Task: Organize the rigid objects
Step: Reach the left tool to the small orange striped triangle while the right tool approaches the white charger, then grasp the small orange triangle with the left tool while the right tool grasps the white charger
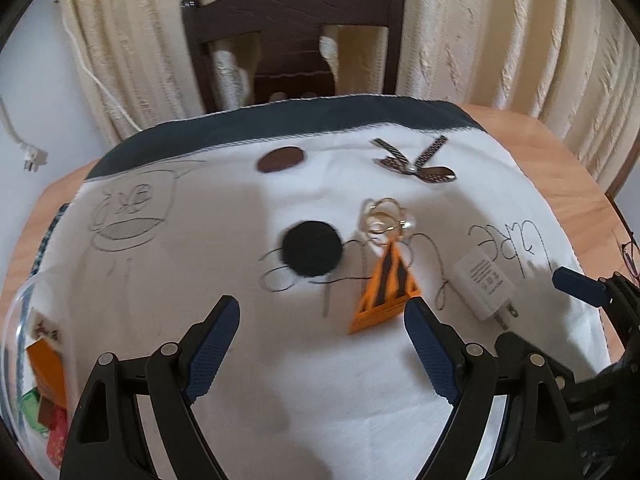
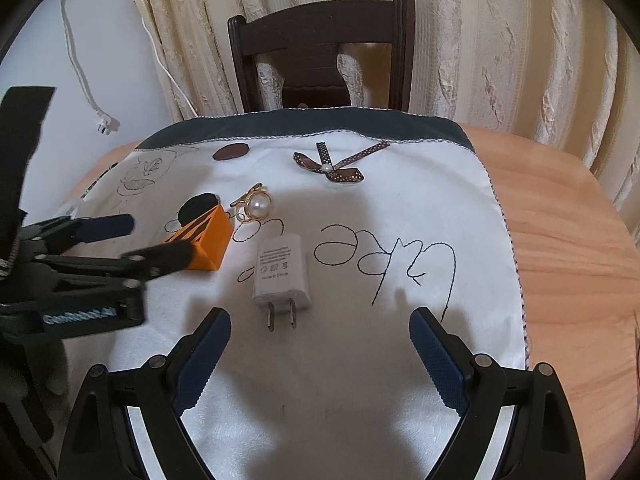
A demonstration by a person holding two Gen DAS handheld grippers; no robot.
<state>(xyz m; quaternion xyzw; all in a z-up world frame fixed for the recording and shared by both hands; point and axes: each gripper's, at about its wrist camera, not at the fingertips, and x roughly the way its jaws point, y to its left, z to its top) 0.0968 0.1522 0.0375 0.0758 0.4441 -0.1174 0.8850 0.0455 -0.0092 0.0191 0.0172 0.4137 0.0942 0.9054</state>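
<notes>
Both pairs of fingers were spread wide and held nothing. The left gripper point(image 1: 322, 316) hovered over the white cloth point(image 1: 312, 420), its right fingertip just beside the near corner of the orange striped wedge point(image 1: 384, 292), probably lined up to take that piece next. Beyond the wedge lay a gold pearl ring point(image 1: 384, 220), and to the ring's left a black round patch point(image 1: 312, 250) on the cloth. Far to the left of those fingers sat a clear bowl point(image 1: 16, 320) with small coloured pieces in it, apparently the collecting place. The right gripper point(image 2: 320, 330) hung open with the white charger plug point(image 2: 281, 276) just ahead of its left finger, prongs toward it, seemingly its own target.
</notes>
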